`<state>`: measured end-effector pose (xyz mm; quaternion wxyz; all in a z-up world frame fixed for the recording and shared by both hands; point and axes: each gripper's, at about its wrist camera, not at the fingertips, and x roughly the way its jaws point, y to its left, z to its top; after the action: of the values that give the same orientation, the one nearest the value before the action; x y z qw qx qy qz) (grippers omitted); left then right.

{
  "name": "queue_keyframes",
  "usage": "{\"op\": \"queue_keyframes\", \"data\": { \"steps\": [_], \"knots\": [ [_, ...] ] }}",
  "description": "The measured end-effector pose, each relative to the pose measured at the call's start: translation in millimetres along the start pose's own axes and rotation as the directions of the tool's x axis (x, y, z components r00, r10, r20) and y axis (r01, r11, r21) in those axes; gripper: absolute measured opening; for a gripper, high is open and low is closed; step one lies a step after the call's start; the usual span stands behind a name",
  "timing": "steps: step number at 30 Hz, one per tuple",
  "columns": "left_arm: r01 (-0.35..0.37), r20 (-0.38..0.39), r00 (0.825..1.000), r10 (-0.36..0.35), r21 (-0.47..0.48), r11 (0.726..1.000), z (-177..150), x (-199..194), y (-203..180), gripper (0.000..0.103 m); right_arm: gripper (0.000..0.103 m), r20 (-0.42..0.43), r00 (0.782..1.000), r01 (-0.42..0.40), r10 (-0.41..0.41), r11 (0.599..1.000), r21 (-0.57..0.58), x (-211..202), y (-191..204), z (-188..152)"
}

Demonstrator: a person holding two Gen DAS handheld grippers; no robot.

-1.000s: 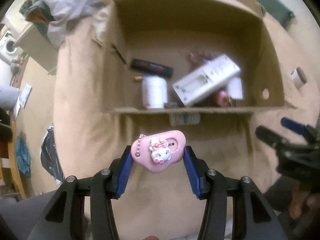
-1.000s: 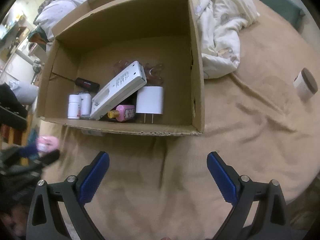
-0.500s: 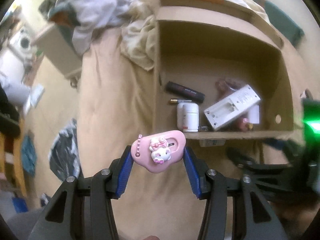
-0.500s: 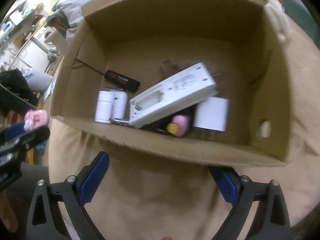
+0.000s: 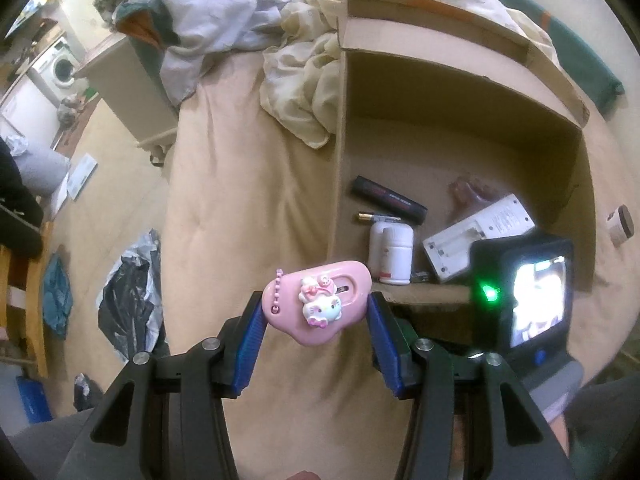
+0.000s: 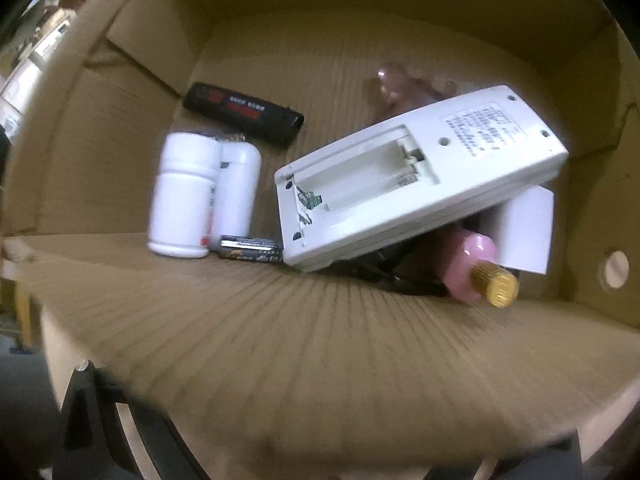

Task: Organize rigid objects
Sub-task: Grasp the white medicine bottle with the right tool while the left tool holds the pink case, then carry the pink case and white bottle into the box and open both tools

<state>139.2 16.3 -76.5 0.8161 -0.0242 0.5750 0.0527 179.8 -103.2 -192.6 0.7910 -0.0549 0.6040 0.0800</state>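
Observation:
My left gripper point(image 5: 316, 316) is shut on a pink Hello Kitty charm point(image 5: 318, 304), held above the tan bedspread left of the cardboard box point(image 5: 460, 92). The box holds a white remote point(image 6: 416, 180) lying battery bay up, two white bottles point(image 6: 184, 196), a black stick point(image 6: 244, 112), a battery point(image 6: 252, 248), a pink bottle with a gold cap point(image 6: 476, 268) and a white charger point(image 6: 524, 228). The right gripper's fingertips are hidden under the box's near wall point(image 6: 320, 340); its camera body point(image 5: 524, 296) shows at the box front in the left wrist view.
Crumpled cream and grey bedding point(image 5: 248, 40) lies behind and left of the box. A small brown-topped jar point(image 5: 620, 224) sits right of the box. The floor at left has a black bag point(image 5: 128, 300) and a white cabinet point(image 5: 128, 92).
The right gripper has moved forward against the box's near wall, so its fingers went out of sight. The left gripper swung left, still holding the charm.

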Motion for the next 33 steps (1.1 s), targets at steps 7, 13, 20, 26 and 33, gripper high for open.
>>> {"op": "queue_keyframes", "data": {
  "steps": [7, 13, 20, 26, 33],
  "knots": [
    [-0.022, -0.004, 1.000, 0.022, -0.014, 1.000, 0, 7, 3, 0.047, 0.103, 0.017, 1.000, -0.011, 0.011, 0.999, 0.049, 3, -3, 6],
    [-0.045, 0.017, 0.999, 0.045, -0.004, 0.999, 0, 6, 2, 0.047, 0.075, 0.042, 0.999, -0.008, 0.005, 0.998, 0.063, -6, -11, 4],
    [-0.097, 0.037, 0.995, 0.096, 0.043, 0.994, -2, 8, -4, 0.047, 0.050, 0.062, 0.997, -0.043, 0.040, 0.998, 0.045, -21, -30, -11],
    [-0.114, 0.054, 0.992, 0.111, 0.058, 0.992, -4, 5, -5, 0.047, 0.050, 0.064, 0.996, -0.055, 0.055, 0.998, -0.010, -37, -35, -29],
    [-0.124, 0.059, 0.991, 0.120, 0.070, 0.990, -6, 4, -7, 0.047, 0.050, 0.073, 0.996, -0.036, 0.043, 0.995, -0.097, -63, -34, -50]
  ]
}}
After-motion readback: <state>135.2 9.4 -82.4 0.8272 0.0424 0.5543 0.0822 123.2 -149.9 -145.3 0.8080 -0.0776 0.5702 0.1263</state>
